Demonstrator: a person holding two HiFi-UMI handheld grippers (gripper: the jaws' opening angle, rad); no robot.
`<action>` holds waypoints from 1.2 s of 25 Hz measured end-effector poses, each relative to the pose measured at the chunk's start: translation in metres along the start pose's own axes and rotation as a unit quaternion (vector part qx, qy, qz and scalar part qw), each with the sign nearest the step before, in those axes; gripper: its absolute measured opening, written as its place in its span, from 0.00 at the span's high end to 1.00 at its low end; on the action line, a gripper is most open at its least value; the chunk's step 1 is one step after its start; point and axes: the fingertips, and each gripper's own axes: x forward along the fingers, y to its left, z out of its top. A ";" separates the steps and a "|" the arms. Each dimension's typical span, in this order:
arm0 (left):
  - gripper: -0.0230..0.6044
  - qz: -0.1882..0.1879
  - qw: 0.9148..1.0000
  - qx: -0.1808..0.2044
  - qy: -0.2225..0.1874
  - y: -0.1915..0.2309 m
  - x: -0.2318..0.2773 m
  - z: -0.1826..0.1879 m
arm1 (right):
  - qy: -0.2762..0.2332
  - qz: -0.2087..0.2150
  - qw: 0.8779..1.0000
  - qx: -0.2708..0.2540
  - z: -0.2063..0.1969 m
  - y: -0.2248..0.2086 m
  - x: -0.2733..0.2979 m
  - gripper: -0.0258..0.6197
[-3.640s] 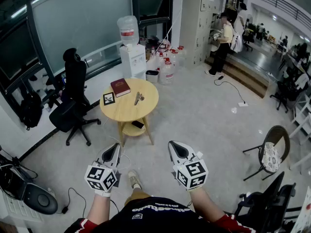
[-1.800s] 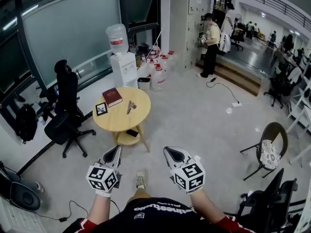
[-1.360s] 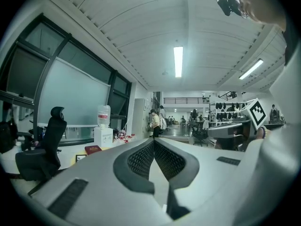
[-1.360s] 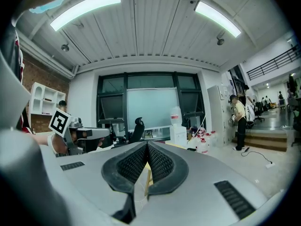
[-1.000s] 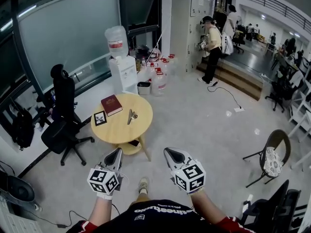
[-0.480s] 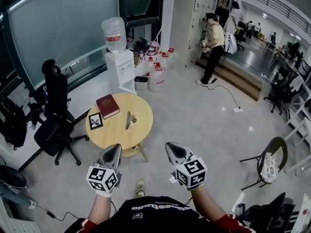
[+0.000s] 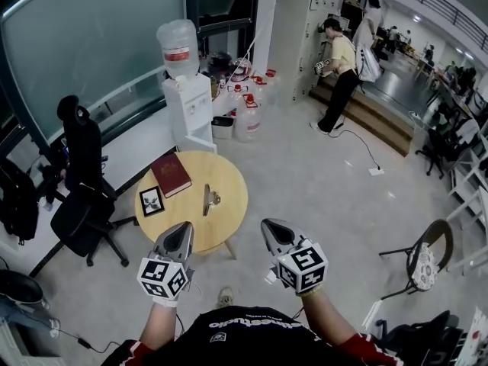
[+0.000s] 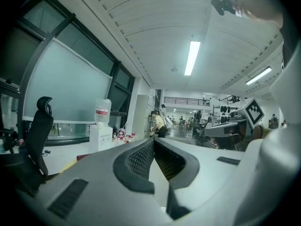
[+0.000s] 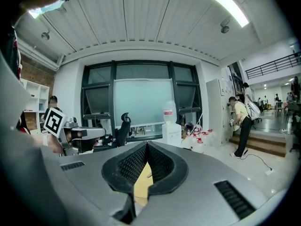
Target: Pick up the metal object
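At lower centre, the left gripper point(image 7: 183, 229) and right gripper point(image 7: 269, 227) are held side by side, the fingers of each closed and empty. Beyond them, mid-frame, the slim silver metal object point(image 7: 207, 200) lies on the round light-wood table point(image 7: 229, 213), right of a dark red book point(image 7: 171, 175).

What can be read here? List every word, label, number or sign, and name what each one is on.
No text here reads clearly.
On the black shirt: white print, upside down and too blurred to read.
On the water bottle: a red label, too small to read.
On the red book: nothing legible on the cover.
On the left gripper and right gripper: black-and-white square markers on their cubes, patterns rather than words.
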 end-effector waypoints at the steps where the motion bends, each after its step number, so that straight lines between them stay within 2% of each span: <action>1: 0.94 -0.001 1.000 0.001 0.002 0.008 0.007 0.001 | 0.001 -0.001 1.000 0.000 0.003 -0.002 0.009 0.92; 10: 0.94 -0.021 1.000 0.003 0.009 0.076 0.067 0.008 | 0.011 -0.022 1.000 0.002 0.018 -0.020 0.088 0.92; 15: 0.94 -0.033 0.999 -0.001 0.012 0.104 0.087 0.004 | 0.017 -0.036 0.999 0.000 0.020 -0.025 0.113 0.92; 21: 0.94 -0.043 0.999 -0.010 0.007 0.116 0.098 -0.002 | 0.021 -0.050 0.998 -0.007 0.021 -0.029 0.123 0.92; 30: 0.94 -0.043 0.999 -0.010 0.002 0.116 0.108 -0.006 | 0.008 -0.045 0.999 -0.003 0.021 -0.039 0.132 0.92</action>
